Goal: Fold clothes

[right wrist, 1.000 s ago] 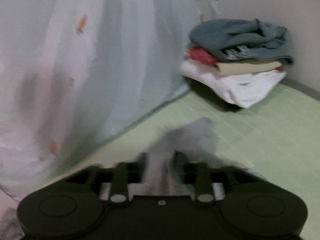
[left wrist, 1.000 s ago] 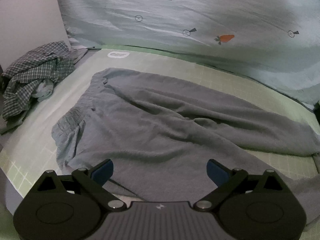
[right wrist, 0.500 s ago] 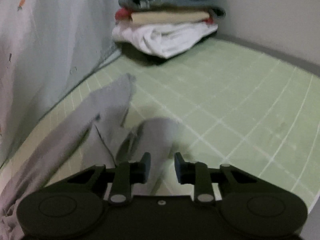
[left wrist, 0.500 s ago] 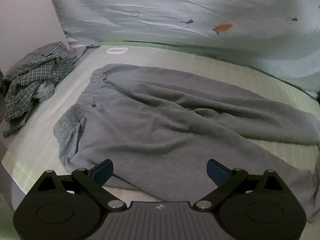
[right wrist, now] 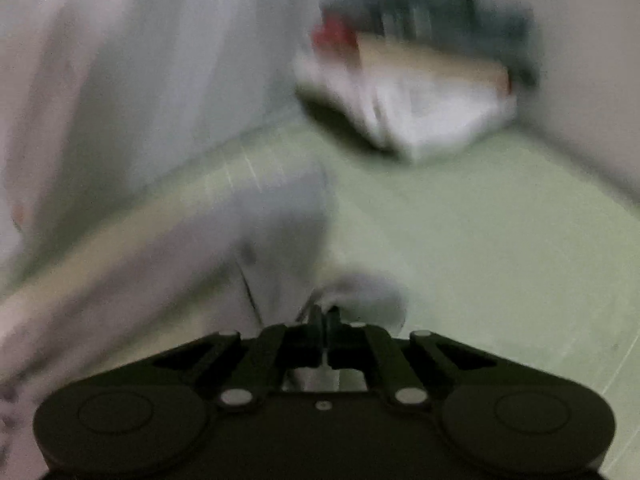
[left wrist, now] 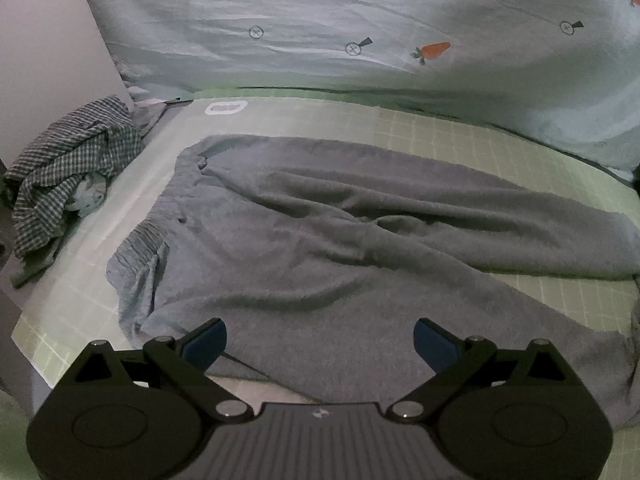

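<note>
Grey sweatpants (left wrist: 320, 240) lie spread on the green gridded mat (left wrist: 480, 140), waistband at the left and both legs running off to the right. My left gripper (left wrist: 320, 340) hovers open over the near edge of the cloth, with nothing between its blue pads. In the blurred right wrist view, the leg ends of the sweatpants (right wrist: 280, 220) reach toward the camera. My right gripper (right wrist: 325, 314) has its fingers pressed together on a bunched fold of the near leg's cuff (right wrist: 368, 292).
A crumpled checked shirt (left wrist: 68, 168) lies at the mat's left edge by a pale wall. A carrot-print sheet (left wrist: 360, 20) hangs along the back. A stack of folded clothes (right wrist: 420, 80) sits in the far corner beyond the pant legs.
The right gripper's jaws went from partly open around the near cuff to shut on it, and its view swung and blurred. The left gripper stayed open and nearly still.
</note>
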